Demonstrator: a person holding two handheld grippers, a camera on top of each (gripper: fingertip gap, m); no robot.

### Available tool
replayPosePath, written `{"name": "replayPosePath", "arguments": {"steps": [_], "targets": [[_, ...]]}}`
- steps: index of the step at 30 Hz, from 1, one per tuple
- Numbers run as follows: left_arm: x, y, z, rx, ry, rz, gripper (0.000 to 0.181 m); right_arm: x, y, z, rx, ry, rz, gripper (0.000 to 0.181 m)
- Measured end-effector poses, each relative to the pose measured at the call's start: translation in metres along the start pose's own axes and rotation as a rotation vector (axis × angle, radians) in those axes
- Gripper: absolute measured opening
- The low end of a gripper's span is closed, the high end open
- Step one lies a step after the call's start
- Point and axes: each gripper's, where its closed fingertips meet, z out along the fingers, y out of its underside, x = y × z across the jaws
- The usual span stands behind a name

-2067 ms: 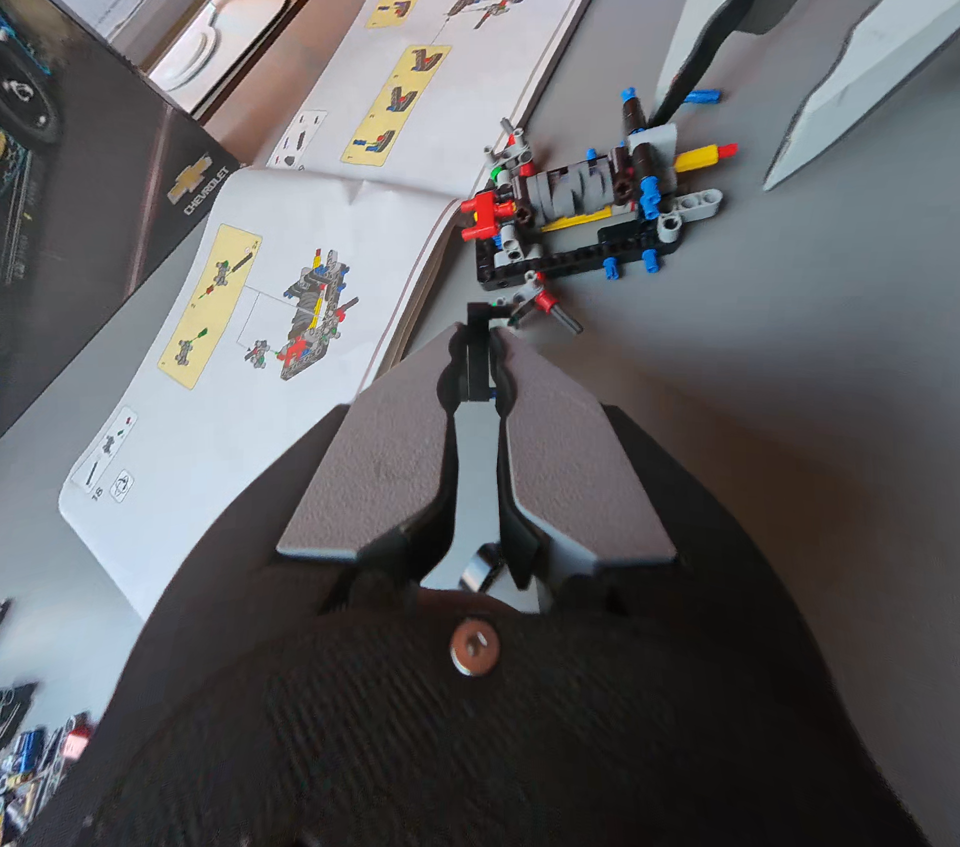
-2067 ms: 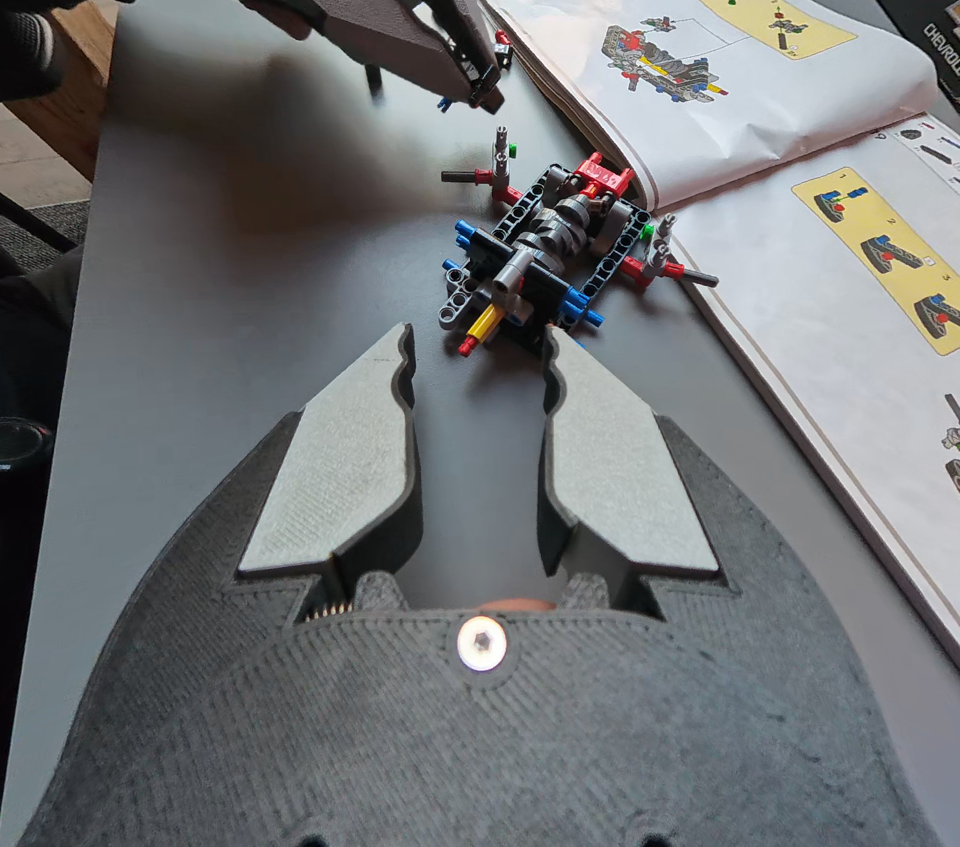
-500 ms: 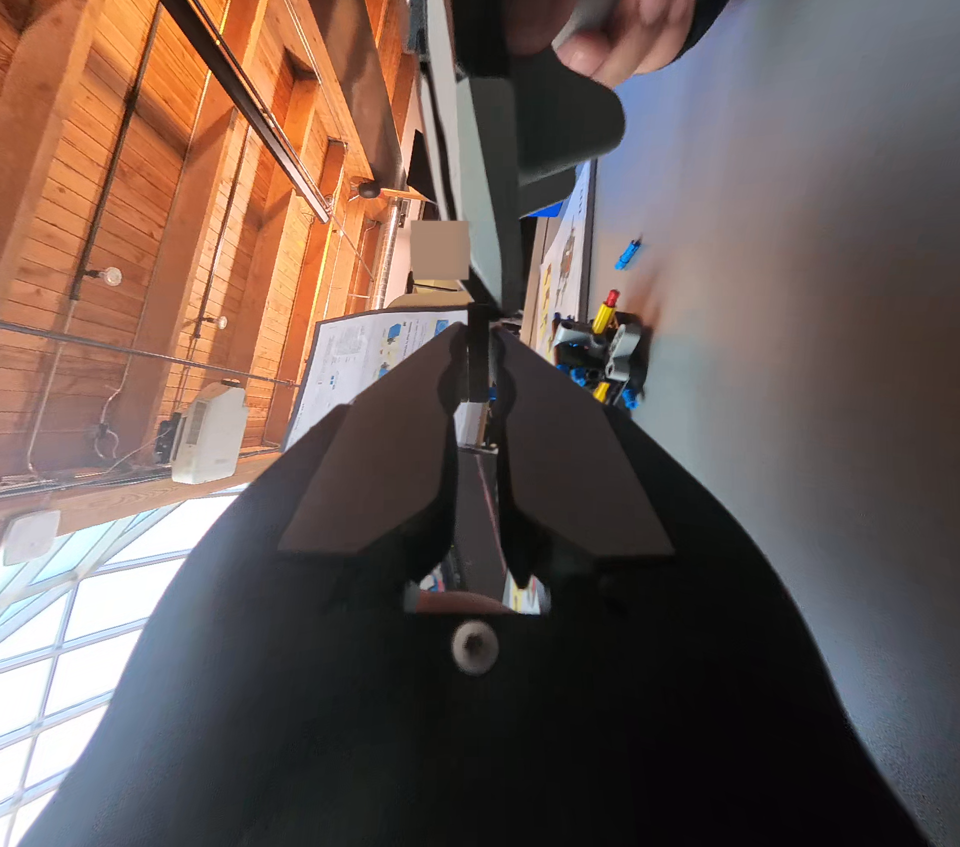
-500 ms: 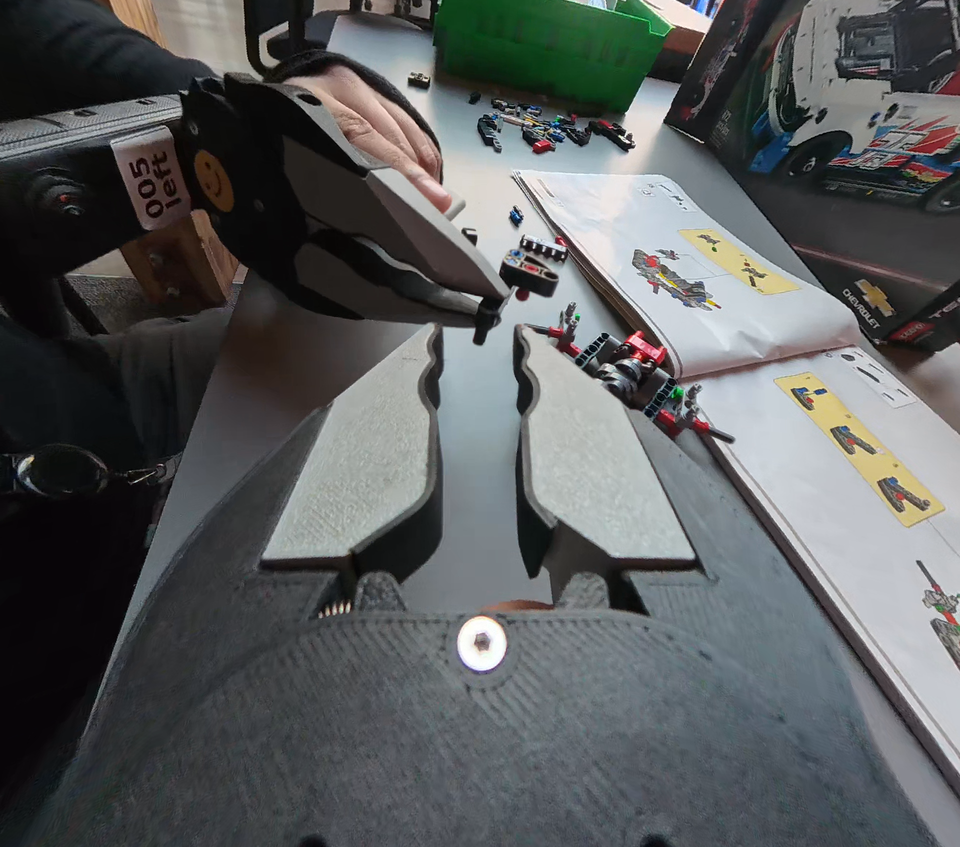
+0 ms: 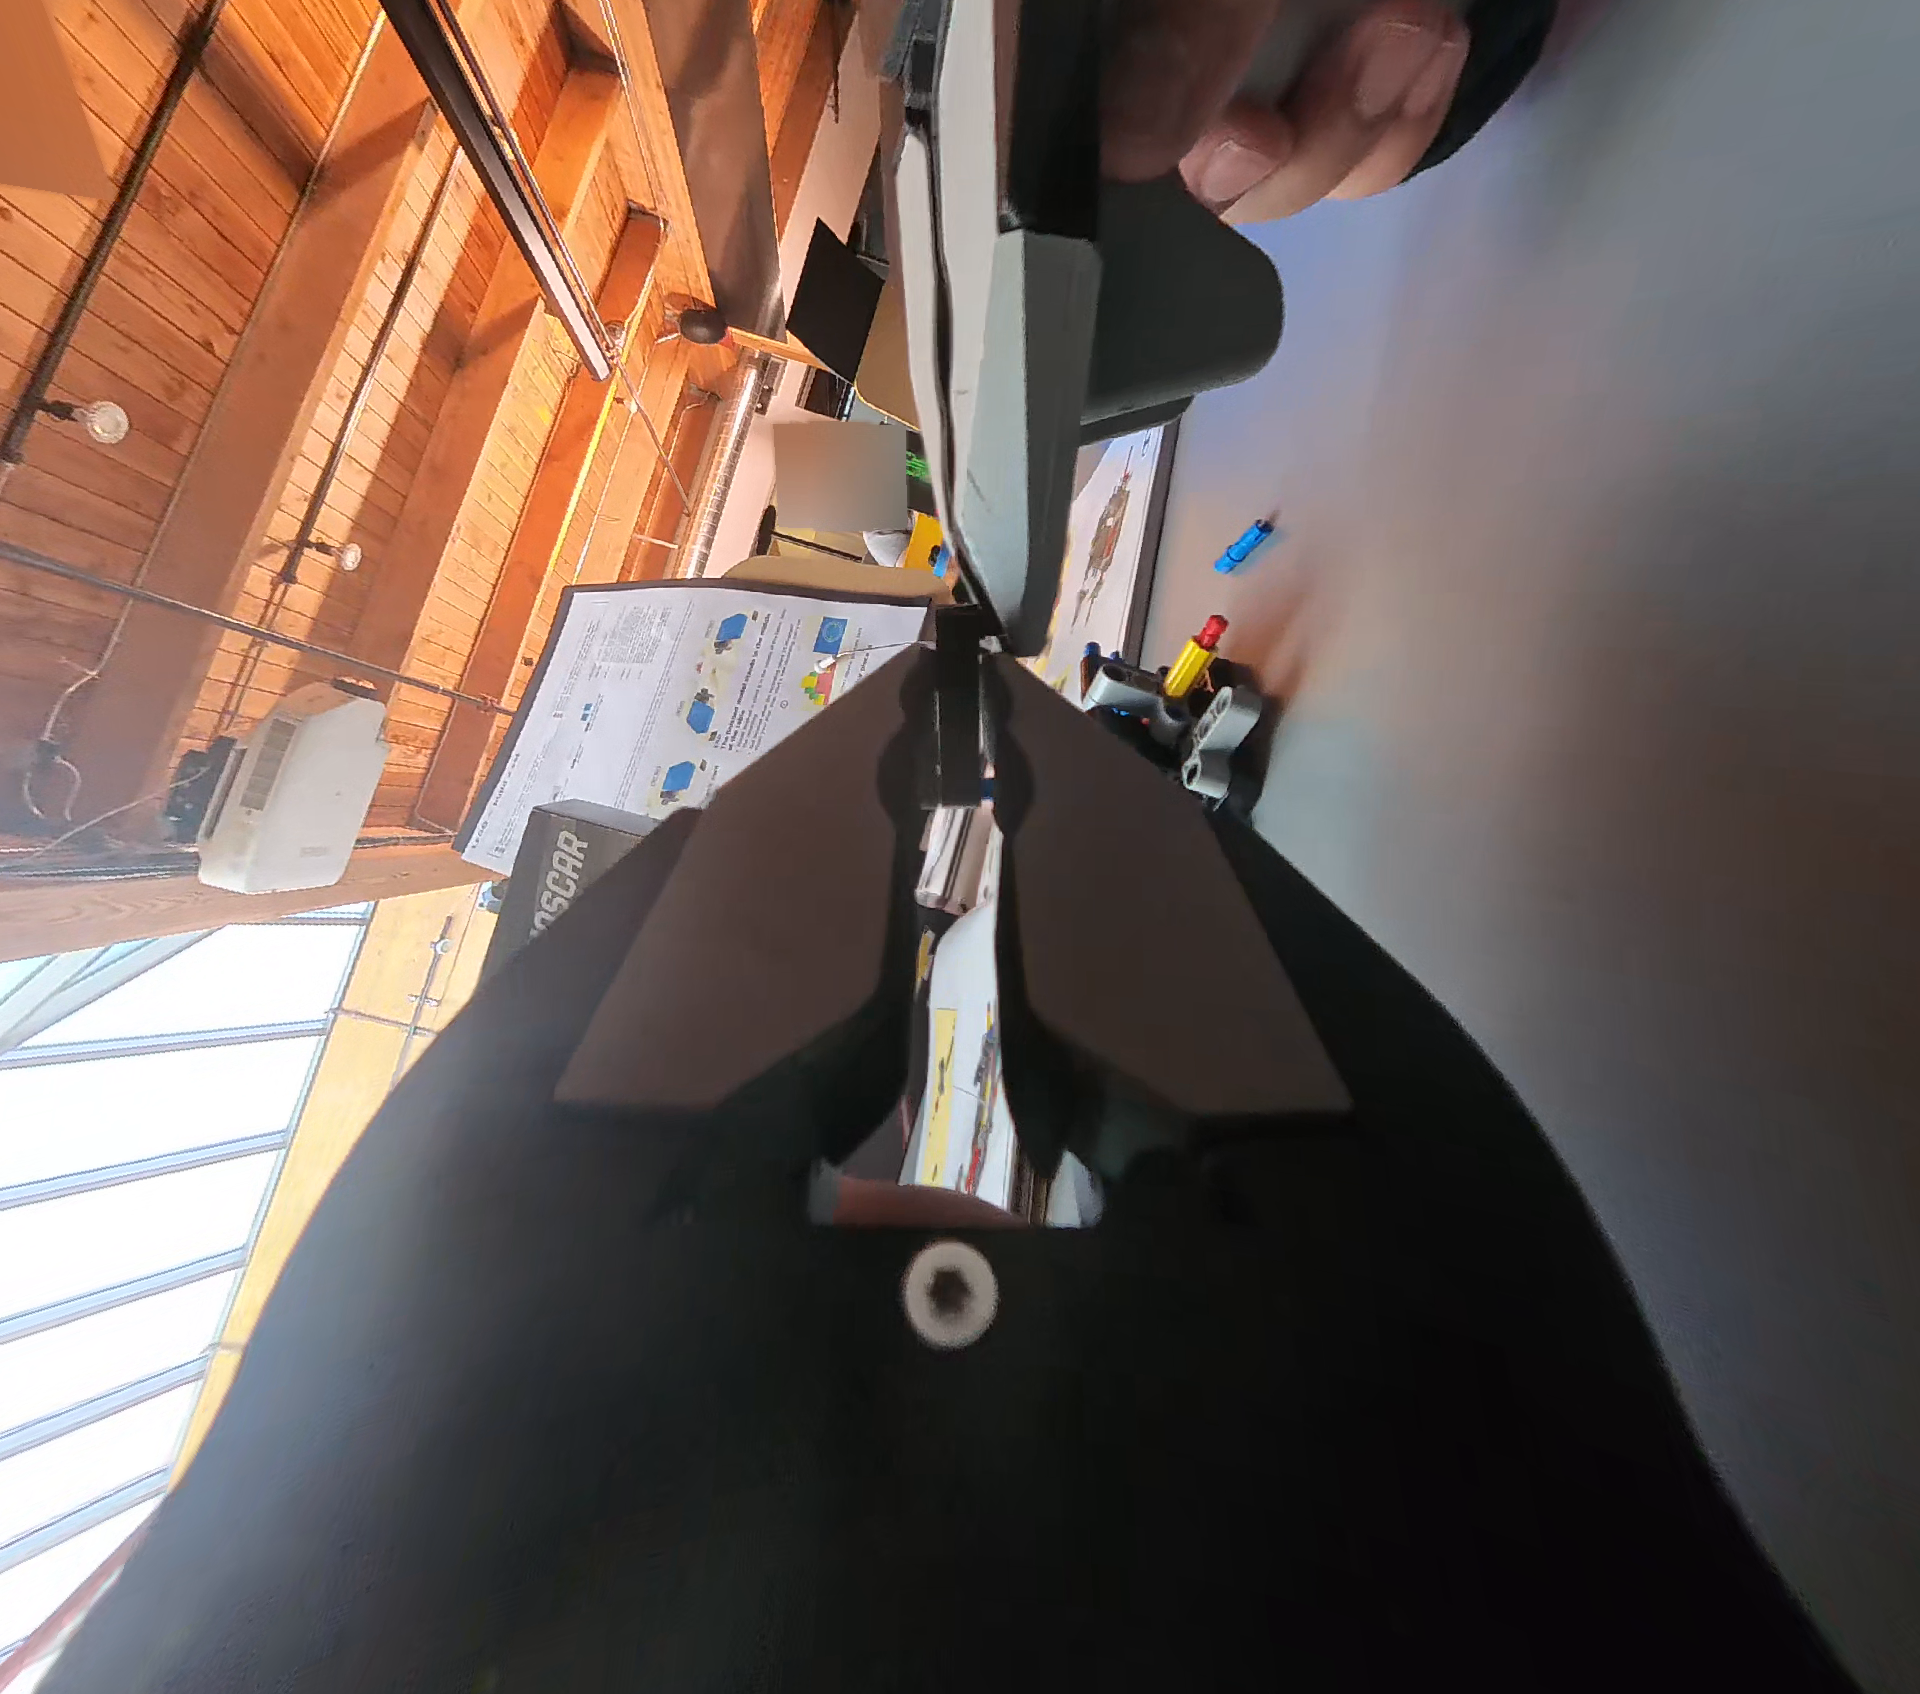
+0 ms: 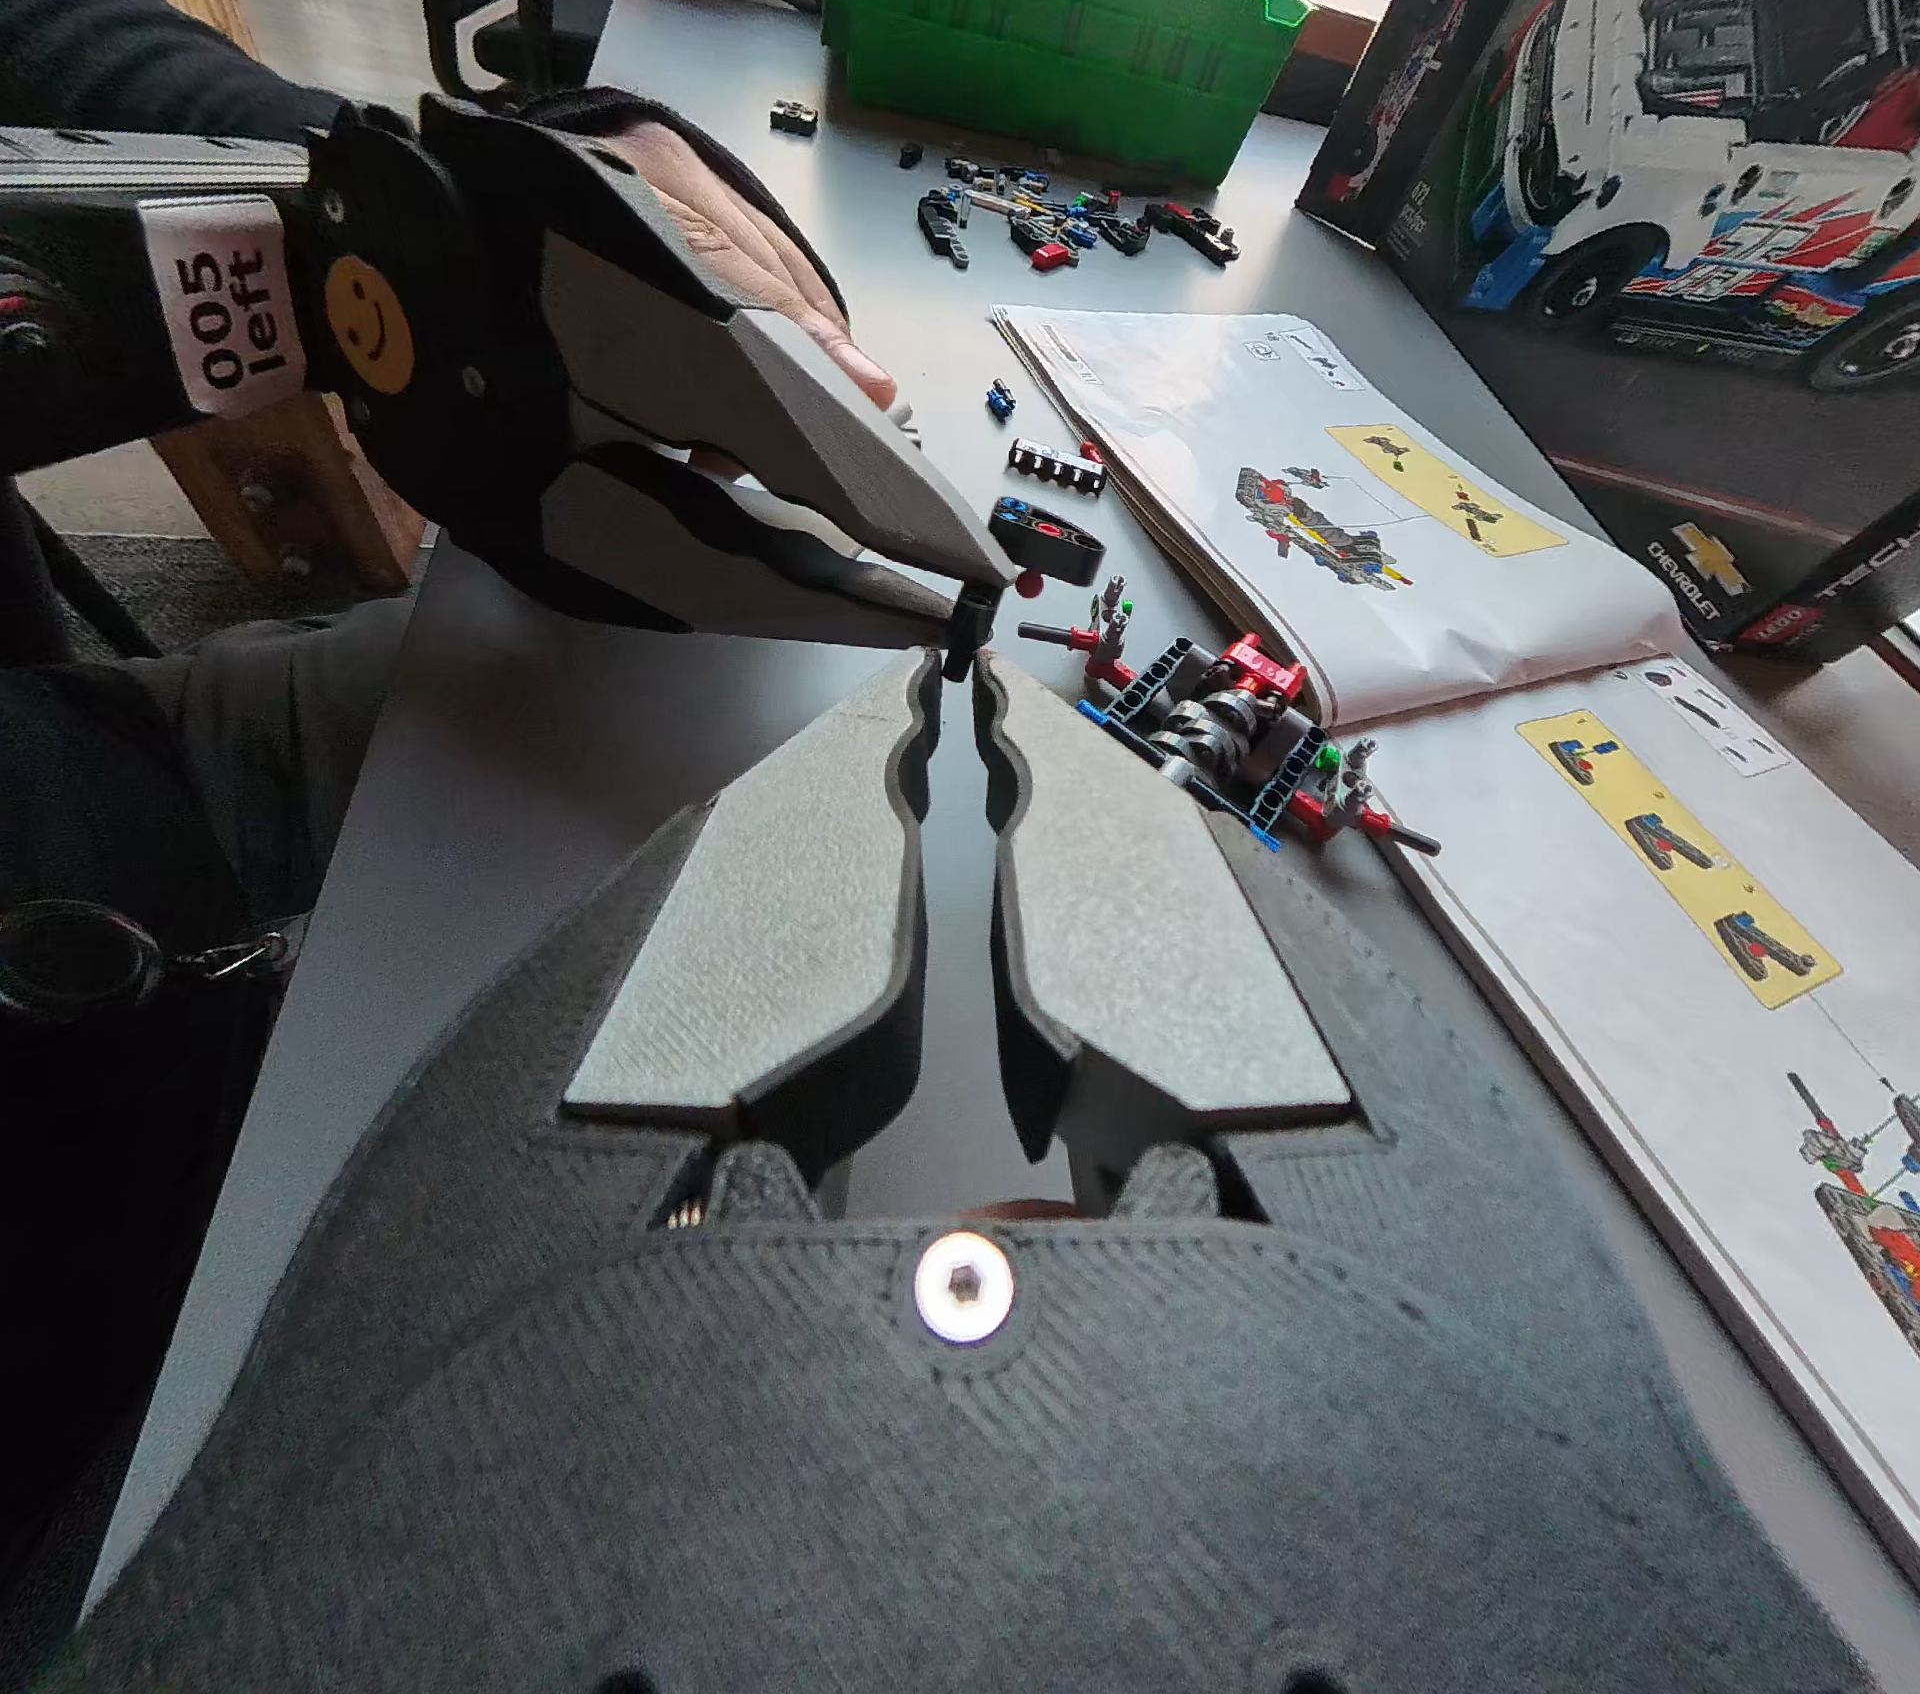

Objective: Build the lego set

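Both hand-held grippers have risen off the desk point(image 6: 540, 740) since 2.1 s ago and now meet tip to tip above it, to the left of the part-built assembly point(image 6: 1210, 725), with the right tips closer together than 0.5 s ago. Left hand-held gripper point(image 6: 977, 605): clamped on a small black piece point(image 6: 971, 621) that carries a black beam with a red pin point(image 6: 1044, 541) at its upper end. Right hand-held gripper point(image 6: 956, 668): fingers nearly together, with the lower end of the black piece between the tips; whether they already press on it cannot be told. The assembly lies on the desk against the open instruction booklet point(image 6: 1351, 501); loose parts point(image 6: 1070, 226) lie beyond it, in front of the green bin point(image 6: 1039, 44), and the set box point(image 6: 1662, 138) stands behind the booklet. Likely step: a mid-air transfer or joining of the small piece. Risks, as judgements: the contact area at both tips is very small, so an early release by the left side can drop the piece onto the desk, where it may bounce toward the edge; an off-centre squeeze by the right side can rotate or eject it; a pull along the piece can separate it from the beam. In the left wrist view the left hand-held gripper point(image 5: 961, 714) hides most of the piece, so alignment is hard to verify there.
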Motion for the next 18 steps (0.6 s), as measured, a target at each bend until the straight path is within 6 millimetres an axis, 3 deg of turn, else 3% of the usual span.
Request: {"name": "replayPosePath", "arguments": {"steps": [7,13,18], "targets": [[0.003,0.006,0.001,-0.014,0.014,-0.030,0.005,0.003,0.001,-0.001,-0.001,0.010,0.007,0.001],[0.009,0.003,0.002,0.001,0.054,-0.061,0.004,0.000,-0.001,-0.001,0.014,-0.013,0.021,0.013],[0.014,-0.003,0.002,0.015,0.059,-0.037,0.004,0.003,-0.003,-0.004,0.035,-0.013,0.051,0.004]]}}
